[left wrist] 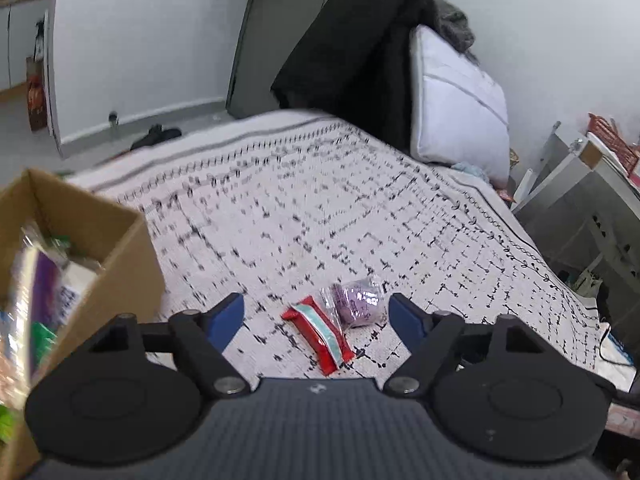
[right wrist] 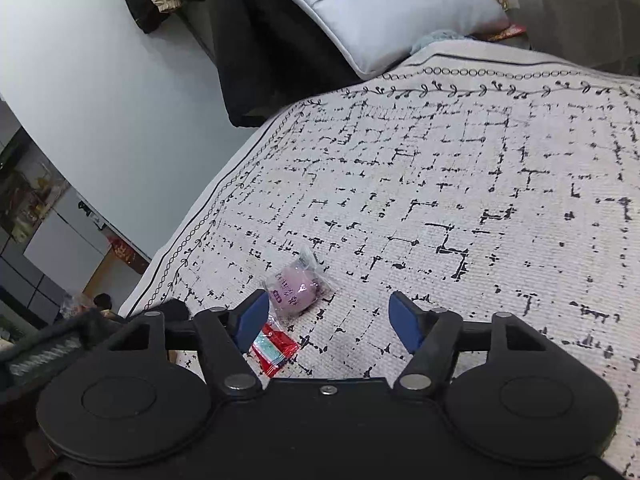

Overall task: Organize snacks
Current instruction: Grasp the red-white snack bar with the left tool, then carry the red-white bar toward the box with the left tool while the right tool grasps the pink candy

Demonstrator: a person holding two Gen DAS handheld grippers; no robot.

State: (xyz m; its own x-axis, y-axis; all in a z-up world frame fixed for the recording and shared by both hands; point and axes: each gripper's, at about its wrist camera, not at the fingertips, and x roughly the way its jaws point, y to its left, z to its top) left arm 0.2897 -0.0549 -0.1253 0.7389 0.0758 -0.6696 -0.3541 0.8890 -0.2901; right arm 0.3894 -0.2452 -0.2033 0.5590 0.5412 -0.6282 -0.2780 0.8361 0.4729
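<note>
Two loose snacks are left on the patterned bedspread (left wrist: 360, 208): a red bar wrapper (left wrist: 318, 334) and a pale purple wrapped snack (left wrist: 356, 306), lying just beside each other and perhaps touching at one corner, though this cannot be told for sure. The step in hand is judged to be the approach to a pick-up. The left gripper (left wrist: 316, 318) is held above the red bar with jaws apart and nothing clamped; the right gripper (right wrist: 324, 316) is likewise parted and empty, with the purple snack just off its left finger (right wrist: 252, 320). Next, each claw would need to be lowered and centred over its own snack, then closed without the neighbour being dragged along. A cardboard box (left wrist: 120, 248), already holding packets, stands close on the left, so its near wall must be cleared. Open bedspread lies ahead and to the right, well short of the pillow (right wrist: 384, 12).
</note>
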